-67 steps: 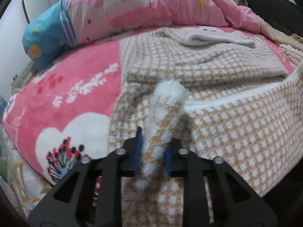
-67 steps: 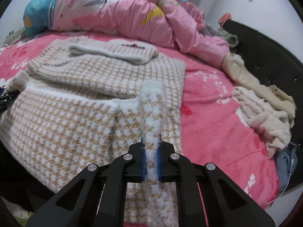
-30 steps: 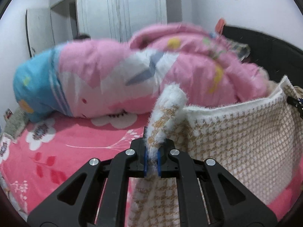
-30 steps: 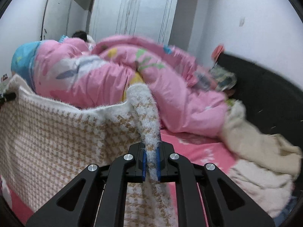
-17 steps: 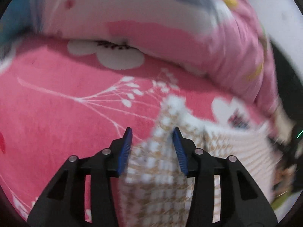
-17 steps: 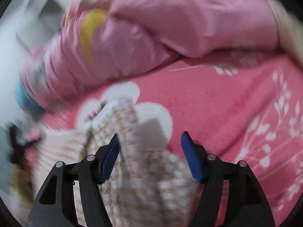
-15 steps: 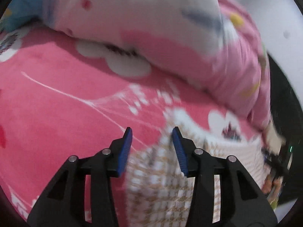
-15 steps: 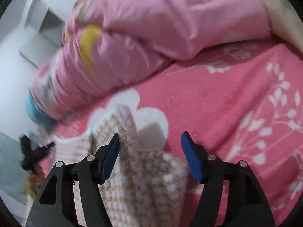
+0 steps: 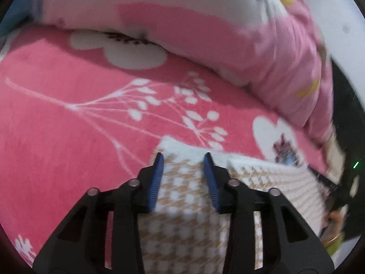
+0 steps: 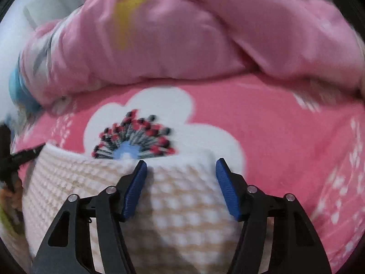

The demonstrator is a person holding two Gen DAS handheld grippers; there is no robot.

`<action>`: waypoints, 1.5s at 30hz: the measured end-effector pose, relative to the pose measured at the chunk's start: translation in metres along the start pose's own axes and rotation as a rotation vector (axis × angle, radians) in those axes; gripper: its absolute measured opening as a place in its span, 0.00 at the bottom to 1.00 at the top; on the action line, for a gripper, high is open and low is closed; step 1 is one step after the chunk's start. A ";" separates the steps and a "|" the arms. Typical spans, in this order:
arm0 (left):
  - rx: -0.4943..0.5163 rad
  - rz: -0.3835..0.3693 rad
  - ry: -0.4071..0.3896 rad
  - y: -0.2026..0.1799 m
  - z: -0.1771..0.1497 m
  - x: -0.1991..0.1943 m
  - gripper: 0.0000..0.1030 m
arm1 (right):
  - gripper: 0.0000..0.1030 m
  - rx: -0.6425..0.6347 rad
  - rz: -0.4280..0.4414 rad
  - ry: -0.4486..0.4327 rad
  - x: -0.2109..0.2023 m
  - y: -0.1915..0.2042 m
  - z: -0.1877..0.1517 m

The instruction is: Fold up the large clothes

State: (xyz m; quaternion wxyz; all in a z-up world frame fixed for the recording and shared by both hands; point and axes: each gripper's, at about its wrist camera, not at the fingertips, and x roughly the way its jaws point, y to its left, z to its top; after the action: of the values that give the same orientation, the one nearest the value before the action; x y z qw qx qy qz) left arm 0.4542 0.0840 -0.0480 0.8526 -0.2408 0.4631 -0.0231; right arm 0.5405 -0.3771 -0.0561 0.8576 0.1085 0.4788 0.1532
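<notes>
A beige-and-white houndstooth knit garment (image 9: 182,207) lies on the pink floral bedspread (image 9: 68,123). Its white-trimmed far edge runs just past both grippers. In the left wrist view my left gripper (image 9: 183,159) is open, its blue pads standing on either side of the garment's left corner. In the right wrist view the garment (image 10: 182,205) lies under my right gripper (image 10: 181,164), which is open wide over the right corner. Neither gripper holds cloth. The near part of the garment is hidden below the frames.
A bunched pink duvet (image 9: 205,34) lies along the far side of the bed, also in the right wrist view (image 10: 194,34). A dark headboard (image 9: 342,105) is at right. The other gripper's black tip (image 10: 20,155) shows at the garment's left edge.
Both grippers lifted the garment's edge, carried it forward over the bed, laid it down and opened. The garment now rests on the bedspread, released. The views have tilted down toward the bed.
</notes>
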 end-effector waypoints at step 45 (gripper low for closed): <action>0.529 0.147 -0.087 -0.102 -0.208 -0.069 0.56 | 0.81 -0.334 -0.193 -0.039 -0.055 0.154 -0.214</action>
State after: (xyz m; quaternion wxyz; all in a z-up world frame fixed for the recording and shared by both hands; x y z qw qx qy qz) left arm 0.2670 -0.0693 -0.0450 0.9043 0.0238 0.4204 -0.0711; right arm 0.3062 -0.2453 -0.0723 0.8835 -0.0787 0.4383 0.1454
